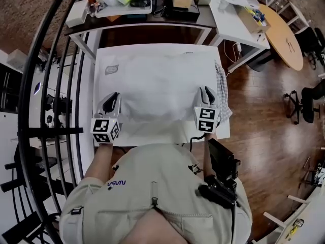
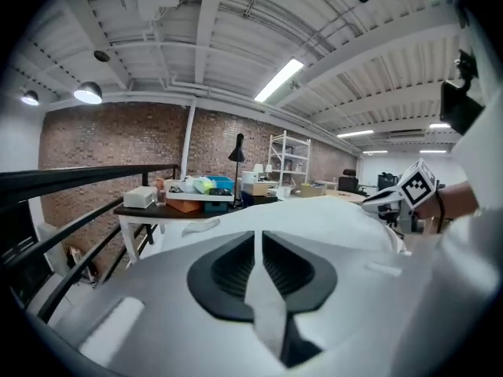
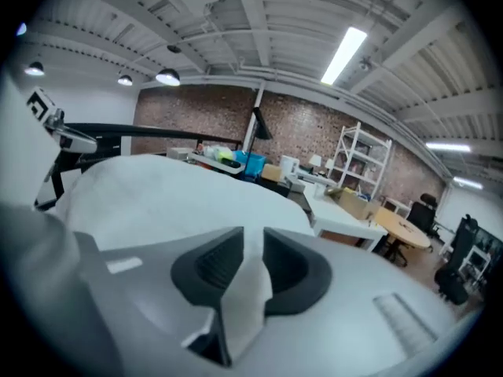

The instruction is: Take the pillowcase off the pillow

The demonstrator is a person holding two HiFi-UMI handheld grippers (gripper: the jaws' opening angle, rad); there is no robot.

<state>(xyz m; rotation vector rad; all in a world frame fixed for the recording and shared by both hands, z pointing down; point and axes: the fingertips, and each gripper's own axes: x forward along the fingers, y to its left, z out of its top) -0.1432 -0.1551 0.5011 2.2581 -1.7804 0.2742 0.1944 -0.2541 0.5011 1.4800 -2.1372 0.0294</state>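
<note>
A white pillow in its white pillowcase (image 1: 157,88) lies flat on a white table (image 1: 101,60) in front of me. My left gripper (image 1: 115,97) sits at the pillow's near left corner and my right gripper (image 1: 205,92) at its near right corner. In the left gripper view the left gripper (image 2: 258,238) is shut on a thin fold of pillowcase fabric (image 2: 263,305), with the pillow (image 2: 314,218) bulging beyond. In the right gripper view the right gripper (image 3: 253,238) pinches a thicker fold of the fabric (image 3: 244,297), the pillow (image 3: 157,195) rising behind it.
A checked cloth (image 1: 221,93) hangs at the table's right edge. Behind stands a dark table (image 1: 137,15) with a tray and boxes, and a white desk (image 1: 233,19) at the right. A black railing (image 1: 51,85) runs along the left. A round wooden table (image 1: 284,34) stands far right.
</note>
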